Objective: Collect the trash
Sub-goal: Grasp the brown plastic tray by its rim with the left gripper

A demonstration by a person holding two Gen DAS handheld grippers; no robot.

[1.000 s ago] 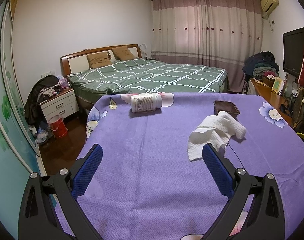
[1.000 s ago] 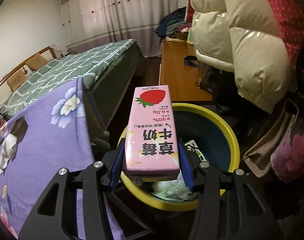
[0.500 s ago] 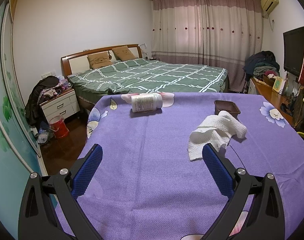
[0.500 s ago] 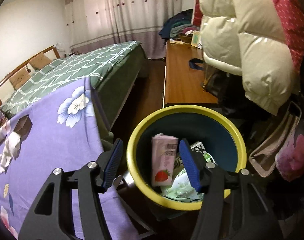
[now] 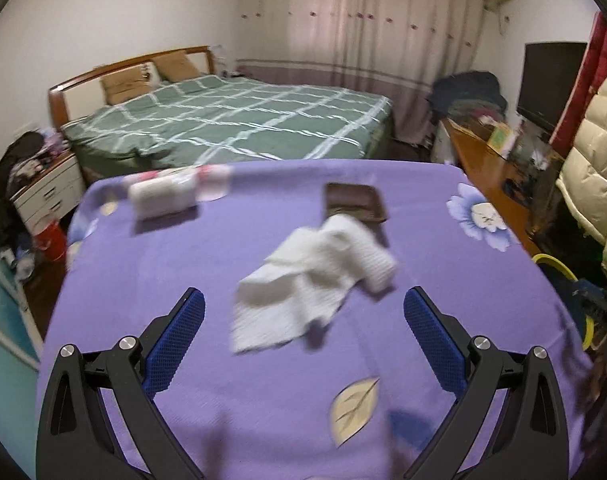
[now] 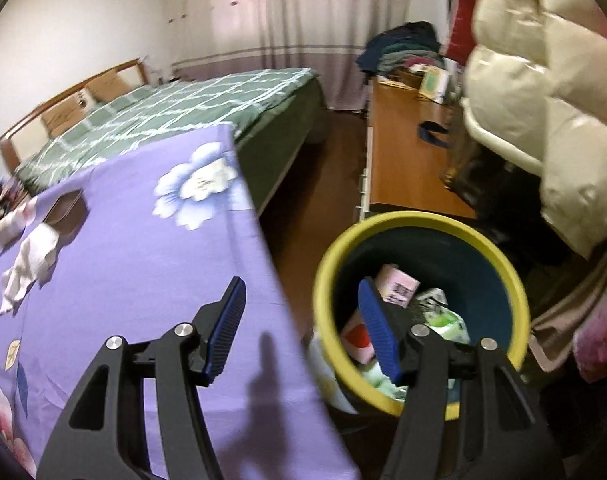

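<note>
I hold the left gripper (image 5: 303, 330) over the purple-clothed worktop (image 5: 223, 380), jaws wide and empty, with the crumpled white tissue (image 5: 315, 276) lying just beyond and between the two blue pads. The picture is smeared, so the tissue's edges are hard to read. My right gripper (image 6: 303, 328) hangs at the worktop's right edge, its jaws having just been opening, now moderately apart with nothing between them; one pad sits over the cloth, the other over the bin (image 6: 499, 256).

The risks, as I judge them: the tissue is light and loosely folded, so a closing pinch may catch only one flap and leave the rest dragging, or snag the tablecloth with it. It lies touching the near edge of a small dark tray (image 5: 355, 200), which a careless sweep could knock. A white bottle (image 5: 163, 196) lies on its side at the far left of the worktop, well apart from the tissue, and looks free to roll toward the edge if the cloth is tugged.

The yellow-rimmed bin stands on the floor just right of the worktop. Inside it sits the pink strawberry milk carton (image 6: 395, 286), tilted among pale green and white wrappers I cannot identify. The tray's contents I cannot make out.
</note>
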